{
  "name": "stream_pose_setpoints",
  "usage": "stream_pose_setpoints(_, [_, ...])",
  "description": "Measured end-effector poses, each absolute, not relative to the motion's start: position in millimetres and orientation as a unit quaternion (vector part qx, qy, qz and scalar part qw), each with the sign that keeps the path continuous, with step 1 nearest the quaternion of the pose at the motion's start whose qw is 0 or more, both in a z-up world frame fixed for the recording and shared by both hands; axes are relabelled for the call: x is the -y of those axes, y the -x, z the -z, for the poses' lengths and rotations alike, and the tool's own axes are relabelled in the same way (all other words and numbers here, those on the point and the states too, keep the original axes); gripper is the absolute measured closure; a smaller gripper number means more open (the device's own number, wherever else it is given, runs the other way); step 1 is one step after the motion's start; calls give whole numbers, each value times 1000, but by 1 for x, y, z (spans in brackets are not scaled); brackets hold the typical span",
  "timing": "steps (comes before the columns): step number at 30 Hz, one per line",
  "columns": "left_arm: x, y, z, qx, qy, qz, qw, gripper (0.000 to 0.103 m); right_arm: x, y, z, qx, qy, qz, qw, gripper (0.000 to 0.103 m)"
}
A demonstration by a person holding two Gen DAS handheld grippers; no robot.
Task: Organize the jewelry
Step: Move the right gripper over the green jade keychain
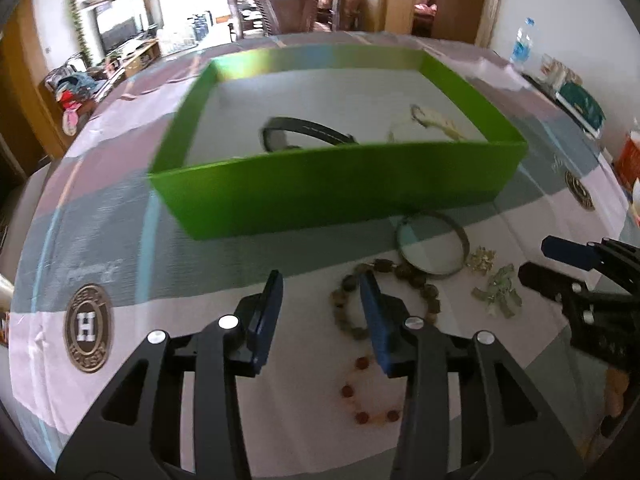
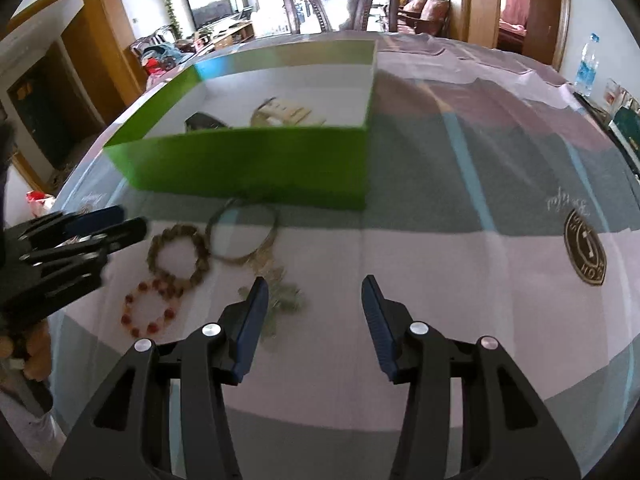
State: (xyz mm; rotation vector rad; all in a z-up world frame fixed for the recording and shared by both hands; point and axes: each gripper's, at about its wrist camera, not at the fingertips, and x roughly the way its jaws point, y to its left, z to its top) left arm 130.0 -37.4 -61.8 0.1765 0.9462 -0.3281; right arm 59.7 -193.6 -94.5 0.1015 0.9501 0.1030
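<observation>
1. Left gripper (image 1: 320, 304) hangs released, nothing between its fingers; the brown bead bracelet (image 1: 352, 304) lies just ahead, slightly right.
2. Red bead bracelet (image 1: 360, 396) lies below it, the thin bangle (image 1: 434, 246) beyond, against the green box (image 1: 320, 200).
3. Right gripper (image 2: 316, 312), released and empty, hovers right of the jewelry on the desk (image 2: 440, 280); the left is nearer.
</observation>
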Motion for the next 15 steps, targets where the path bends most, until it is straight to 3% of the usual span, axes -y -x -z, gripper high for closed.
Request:
stream_pose_setpoints(11, [48, -138, 88, -464, -108, 129, 870, 59, 164, -64, 111, -468, -16, -82, 880, 55])
stream_pose_setpoints(12, [47, -137, 88, -465, -103, 131, 870, 62, 162, -64, 113, -470, -14, -80, 879, 57])
stream_pose_setpoints(13, [45, -136, 88, -465, -99, 134, 869, 69, 160, -64, 113, -465, -9, -75, 882, 67])
stream_pose_setpoints(15, [42, -134, 88, -468, -89, 141, 868, 83, 158, -63, 113, -467, -6, -78, 881, 71])
